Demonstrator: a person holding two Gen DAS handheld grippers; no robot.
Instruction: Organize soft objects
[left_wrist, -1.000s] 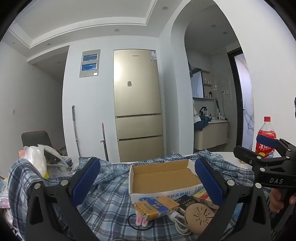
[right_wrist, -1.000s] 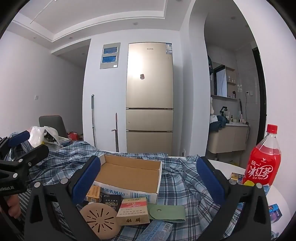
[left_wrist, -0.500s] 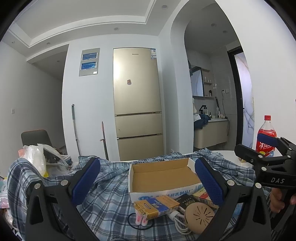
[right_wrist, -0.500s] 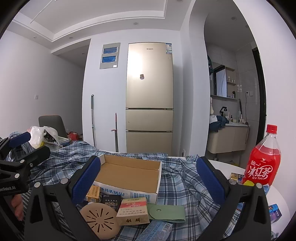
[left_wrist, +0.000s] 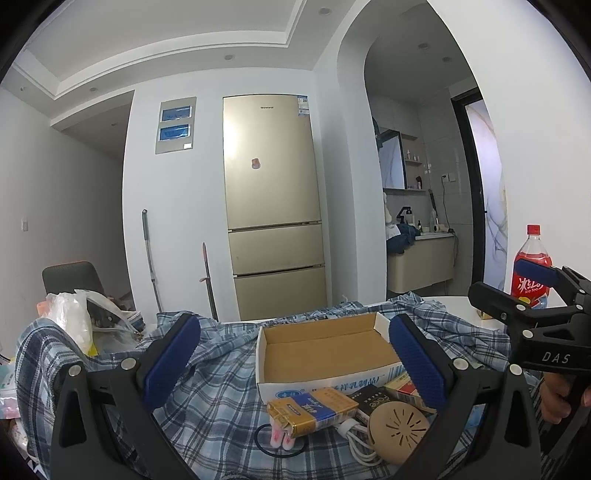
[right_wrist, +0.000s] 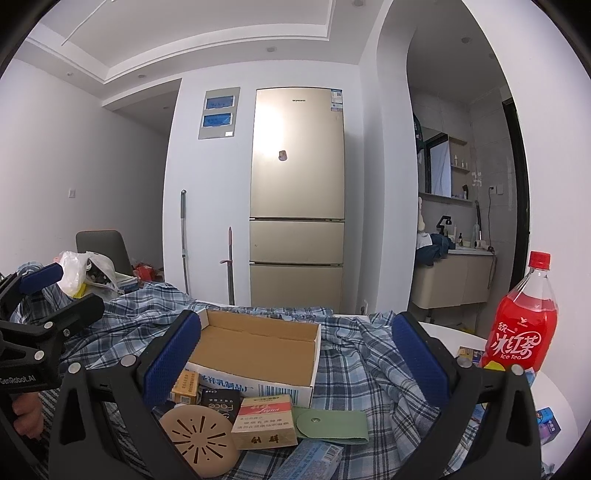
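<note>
Currently both the left gripper and right gripper are hovering wide open and empty; at lower centre, small packets are crowding the cardboard box atop the plaid cloth, likely snagging any grab.

soft, even room light through a strong fisheye

both views are evenly lit and fairly bright, with recessed ceiling spots glowing faintly. a pale sheen of glare runs down the gold fridge door. shadows under the cardboard box are soft and shallow. walls and the archway bow outward, and black vignette fills the corners. focus holds sharp throughout, with slight softness near the rim.
</note>
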